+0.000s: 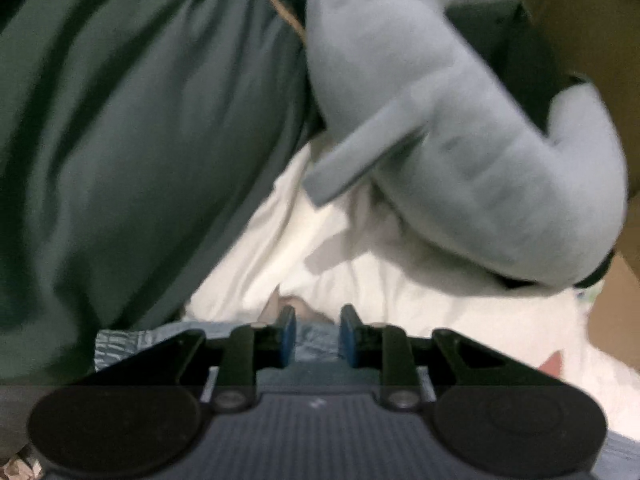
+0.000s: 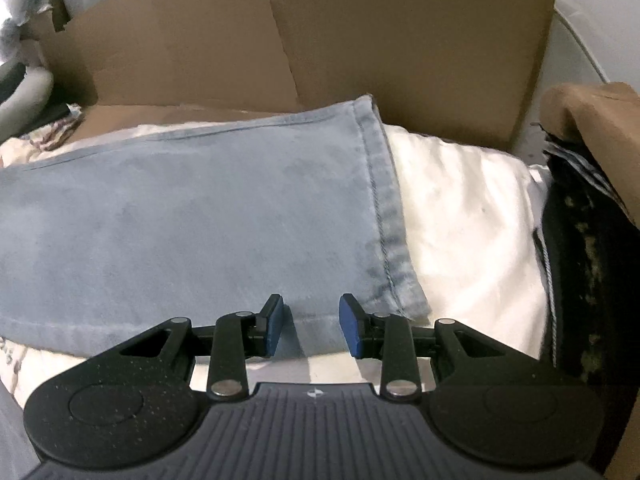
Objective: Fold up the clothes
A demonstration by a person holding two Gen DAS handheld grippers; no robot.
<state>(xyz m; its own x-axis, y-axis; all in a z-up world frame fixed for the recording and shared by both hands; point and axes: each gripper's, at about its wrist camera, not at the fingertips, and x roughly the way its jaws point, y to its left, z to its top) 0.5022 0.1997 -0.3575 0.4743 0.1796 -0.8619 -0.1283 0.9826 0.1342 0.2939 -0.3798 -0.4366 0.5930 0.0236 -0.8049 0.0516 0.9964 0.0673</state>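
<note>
The right hand-held gripper (image 2: 311, 330) points down at a pair of light blue jeans (image 2: 192, 216), one leg spread flat across white bedding (image 2: 468, 216). The stitched hem (image 2: 380, 200) of the leg runs down the right side of the denim and ends just beside the right blue pad. The jaws stand partly apart over the near edge of the denim, and the blue pads (image 2: 274, 330) do not press on the cloth. Behind the jeans a brown cardboard box (image 2: 360, 40) stands open. A dark garment (image 2: 580, 280) lies at the right edge, beside the bedding.

The left hand-held gripper (image 1: 316, 338) hovers low over a bunched bit of pale blue denim (image 1: 316, 340), which shows in the narrow gap between its blue pads (image 1: 288, 336). That view is blurred, so I cannot tell whether the pads clamp the fabric. Beyond it lies rumpled white bedding (image 1: 360, 272). A large dark green cloth (image 1: 140, 140) fills the left of that view. A pale blue-grey fleece garment (image 1: 460, 120) is heaped at the upper right, with a flat tab of it hanging over the white bedding.
</note>
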